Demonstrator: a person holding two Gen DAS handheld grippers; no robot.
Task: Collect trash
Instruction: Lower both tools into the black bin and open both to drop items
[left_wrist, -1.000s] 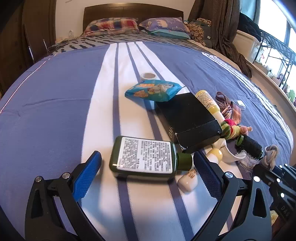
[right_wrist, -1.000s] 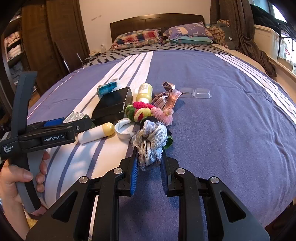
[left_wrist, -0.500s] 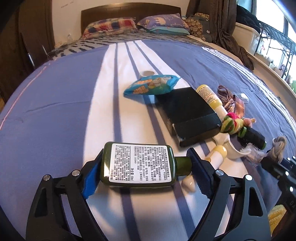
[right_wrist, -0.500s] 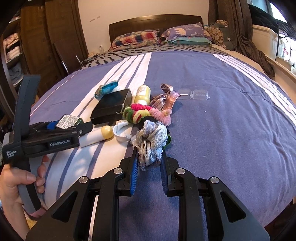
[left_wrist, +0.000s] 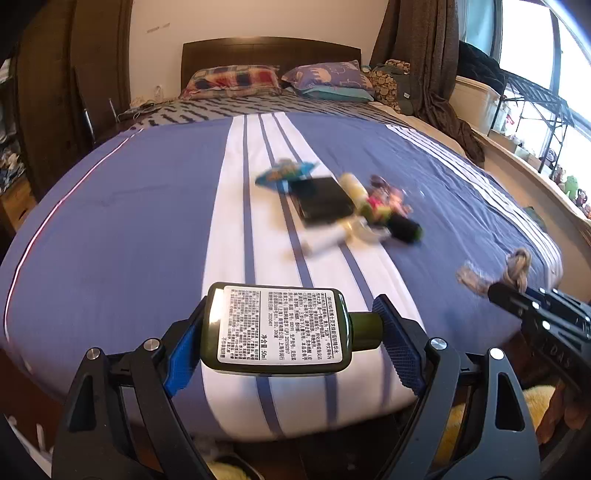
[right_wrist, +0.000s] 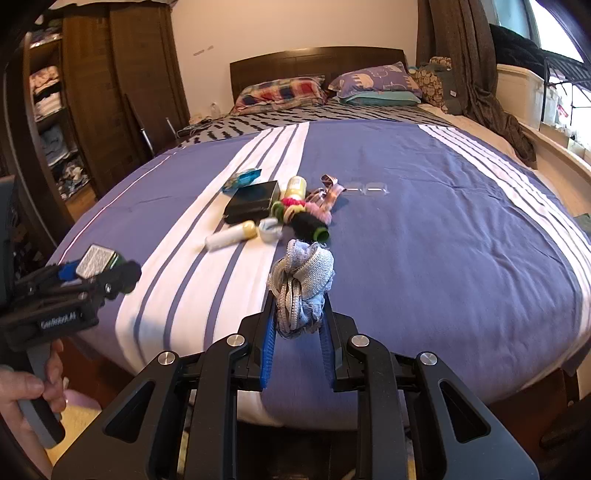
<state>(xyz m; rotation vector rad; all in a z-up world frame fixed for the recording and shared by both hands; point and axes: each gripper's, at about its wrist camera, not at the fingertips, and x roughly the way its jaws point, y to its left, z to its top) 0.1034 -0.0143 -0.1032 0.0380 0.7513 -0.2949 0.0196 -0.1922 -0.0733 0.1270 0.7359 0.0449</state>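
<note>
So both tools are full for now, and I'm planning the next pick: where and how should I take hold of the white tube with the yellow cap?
Grip the white tube with the yellow cap across the middle of its white body, coming from above. It lies flat on the bed, its long axis slanting, with bare cover on both long sides; the cap end sits close to the small white cup.

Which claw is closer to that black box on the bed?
Hard to call. Black box lies far ahead of both: right claw grips a rag, left claw a bottle.
</note>
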